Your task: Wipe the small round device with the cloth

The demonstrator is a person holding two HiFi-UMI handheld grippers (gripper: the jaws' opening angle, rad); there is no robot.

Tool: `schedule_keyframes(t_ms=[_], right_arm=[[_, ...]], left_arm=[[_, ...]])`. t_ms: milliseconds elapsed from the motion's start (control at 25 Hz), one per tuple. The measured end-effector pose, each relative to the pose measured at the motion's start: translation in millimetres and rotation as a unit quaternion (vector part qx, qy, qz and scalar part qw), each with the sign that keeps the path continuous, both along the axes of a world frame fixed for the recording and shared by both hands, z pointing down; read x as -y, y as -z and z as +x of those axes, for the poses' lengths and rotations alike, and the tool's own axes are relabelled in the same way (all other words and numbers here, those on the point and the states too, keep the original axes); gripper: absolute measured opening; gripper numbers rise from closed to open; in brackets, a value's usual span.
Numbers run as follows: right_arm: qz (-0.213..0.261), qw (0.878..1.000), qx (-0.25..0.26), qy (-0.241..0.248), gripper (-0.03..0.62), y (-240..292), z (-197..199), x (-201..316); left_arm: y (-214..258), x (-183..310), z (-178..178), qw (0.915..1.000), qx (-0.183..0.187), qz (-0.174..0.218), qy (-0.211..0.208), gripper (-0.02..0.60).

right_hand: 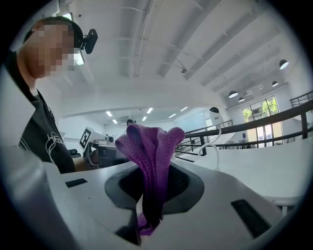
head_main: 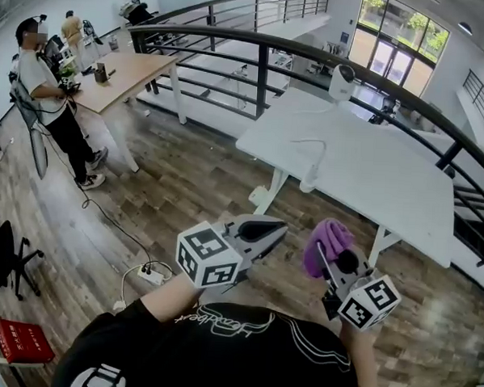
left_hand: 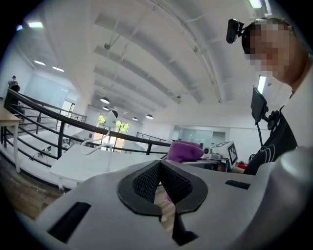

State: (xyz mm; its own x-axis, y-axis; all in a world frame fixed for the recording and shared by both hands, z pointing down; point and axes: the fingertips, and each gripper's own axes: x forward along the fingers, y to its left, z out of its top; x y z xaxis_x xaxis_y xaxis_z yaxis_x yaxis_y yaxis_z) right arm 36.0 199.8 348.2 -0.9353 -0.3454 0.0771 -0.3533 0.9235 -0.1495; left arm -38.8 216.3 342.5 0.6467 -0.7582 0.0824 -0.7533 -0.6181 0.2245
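Head view is showing the right gripper [head_main: 329, 258] clamping the purple cloth [head_main: 329, 238] in its jaws, while the left gripper [head_main: 274, 227] is carrying its jaws pressed together on nothing. The small round device [head_main: 342, 81] is standing at the far edge of the white counter [head_main: 388, 184], toward twelve o'clock, well apart from both. Wiping well is likely calling for laying the cloth's loose fold flat on the device while the left gripper is steadying it.
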Motion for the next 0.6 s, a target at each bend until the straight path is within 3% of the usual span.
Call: schedule_keyframes(t_ms=[360,600], right_arm=[[-0.003,1.0,0.006,-0.02,0.061,-8.2,0.7,67.4],[-0.004,1.0,0.018,-0.015,0.061,-5.9,-7.4,155.5]], left_arm=[[-7.5,54.3,-0.8,0.9993,0.002,0.015,-0.035,0.008],[-5.7,134.1,-14.8,0.9997,0.009,0.013,-0.021,0.009]])
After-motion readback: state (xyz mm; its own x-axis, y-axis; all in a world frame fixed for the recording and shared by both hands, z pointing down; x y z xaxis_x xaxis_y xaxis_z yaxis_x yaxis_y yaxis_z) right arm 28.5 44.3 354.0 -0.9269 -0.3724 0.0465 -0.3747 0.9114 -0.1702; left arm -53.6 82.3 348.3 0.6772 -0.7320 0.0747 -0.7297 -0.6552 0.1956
